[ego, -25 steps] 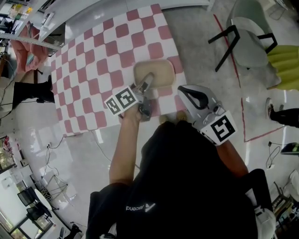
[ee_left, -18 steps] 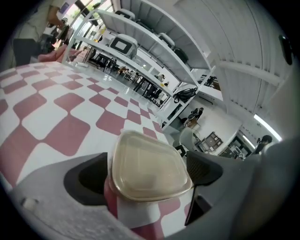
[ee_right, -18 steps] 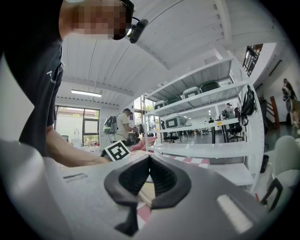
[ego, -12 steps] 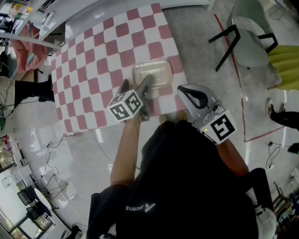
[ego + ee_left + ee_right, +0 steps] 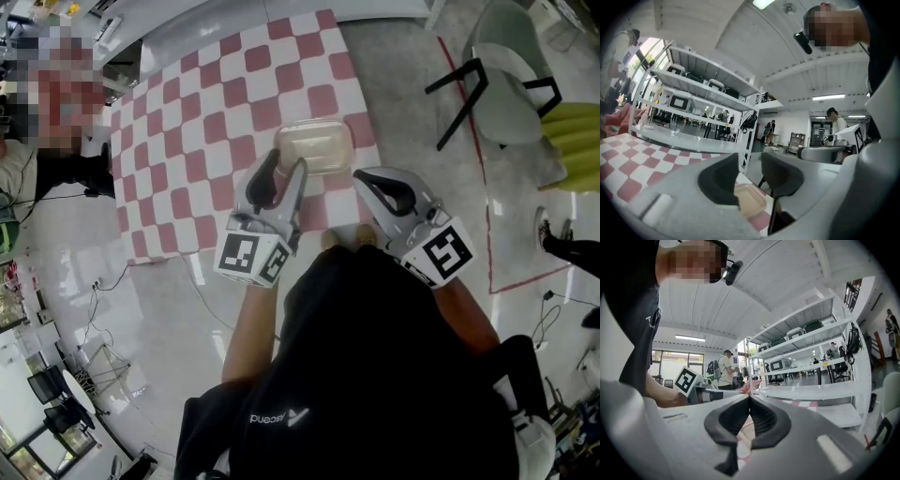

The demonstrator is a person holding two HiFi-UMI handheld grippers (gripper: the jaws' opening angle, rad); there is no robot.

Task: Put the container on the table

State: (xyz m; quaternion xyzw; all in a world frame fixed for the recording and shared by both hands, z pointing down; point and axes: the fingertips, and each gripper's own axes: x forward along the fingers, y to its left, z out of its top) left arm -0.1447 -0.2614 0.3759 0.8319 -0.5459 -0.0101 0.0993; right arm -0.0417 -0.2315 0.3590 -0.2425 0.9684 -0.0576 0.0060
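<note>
Container (image 5: 314, 147) sits flat on checked table (image 5: 187, 141), close to front edge. Long side runs left to right. Lies just ahead of left gripper (image 5: 278, 178), bit to its right. Left gripper's jaws closing, gap between them, nothing inside. Right gripper (image 5: 367, 180) near container's other front corner, jaws pressed together, empty. Both look about as near.

**Container near the table's right-hand near corner**

The container (image 5: 314, 147) sits on the table (image 5: 187, 141), close to its right edge and towards the near corner (wholly on the top). To the right of the table, across a stretch of floor (image 5: 412, 84), stands a chair (image 5: 497, 84), well apart from it. Shelving (image 5: 693, 103) runs behind the table's far edge. A person (image 5: 42, 173) is beside the table's left side.
</note>
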